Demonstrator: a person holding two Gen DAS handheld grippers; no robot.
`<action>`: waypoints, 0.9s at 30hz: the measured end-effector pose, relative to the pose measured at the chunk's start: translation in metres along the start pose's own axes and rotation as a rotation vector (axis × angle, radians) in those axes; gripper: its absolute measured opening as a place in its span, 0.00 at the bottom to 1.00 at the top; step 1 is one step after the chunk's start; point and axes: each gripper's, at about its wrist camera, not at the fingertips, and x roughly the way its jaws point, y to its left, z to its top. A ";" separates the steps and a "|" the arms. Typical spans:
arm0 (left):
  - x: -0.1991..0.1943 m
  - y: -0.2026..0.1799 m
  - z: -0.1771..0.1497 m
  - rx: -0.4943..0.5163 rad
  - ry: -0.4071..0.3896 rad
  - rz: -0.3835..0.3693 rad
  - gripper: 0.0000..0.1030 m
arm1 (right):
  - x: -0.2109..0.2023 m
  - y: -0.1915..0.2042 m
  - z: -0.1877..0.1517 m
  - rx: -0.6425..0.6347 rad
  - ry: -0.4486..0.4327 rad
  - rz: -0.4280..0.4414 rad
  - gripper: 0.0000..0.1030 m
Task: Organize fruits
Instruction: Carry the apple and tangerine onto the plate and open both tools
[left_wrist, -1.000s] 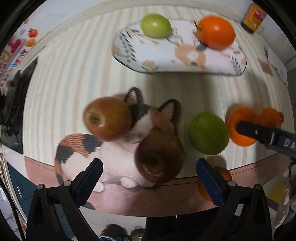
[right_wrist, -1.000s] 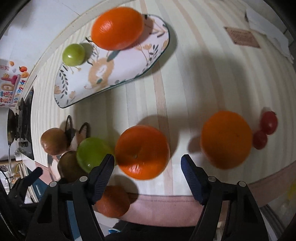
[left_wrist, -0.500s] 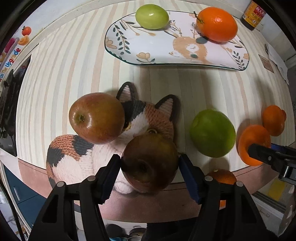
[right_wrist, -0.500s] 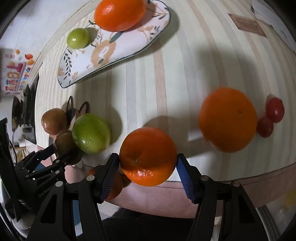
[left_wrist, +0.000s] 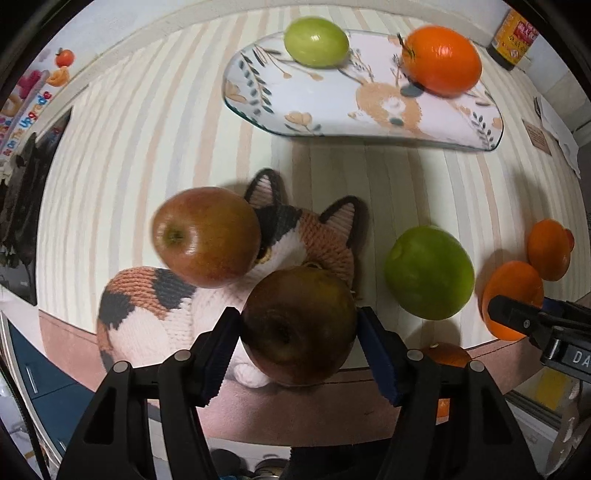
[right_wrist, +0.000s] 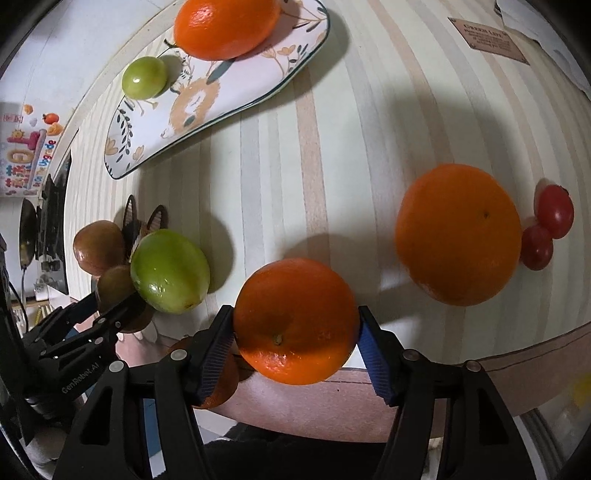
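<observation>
Both grippers are clamped: your left gripper (left_wrist: 299, 332) pinches the brown apple (left_wrist: 299, 325) at 6 o'clock over the knitted cat mat (left_wrist: 147, 295), and your right gripper (right_wrist: 295, 332) squeezes an orange (right_wrist: 295, 321) at 6 o'clock near the tabletop (right_wrist: 332, 147) edge. You look to be at the grasp stage. Next, lift both clear and carry them toward the patterned plate (left_wrist: 332, 118) at 12 o'clock, avoiding the green apple (left_wrist: 428, 273).

**Black rigs with blue pads**

Each hand-held gripper, left (left_wrist: 299, 345) and right (right_wrist: 295, 345), is matte black plastic with ribbed blue finger pads (left_wrist: 221, 350), silver screw heads on the arms, plus slotted cutouts. White "GenRobot.AI" lettering marks one body.
</observation>
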 end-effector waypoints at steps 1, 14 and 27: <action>-0.007 -0.001 0.000 0.000 -0.014 -0.007 0.61 | -0.001 0.000 -0.001 0.001 -0.003 0.005 0.65; -0.098 0.010 0.076 -0.037 -0.180 -0.151 0.61 | -0.064 0.038 0.044 -0.008 -0.135 0.143 0.65; -0.006 0.067 0.203 -0.125 0.046 -0.137 0.61 | -0.003 0.127 0.150 -0.139 -0.099 0.137 0.65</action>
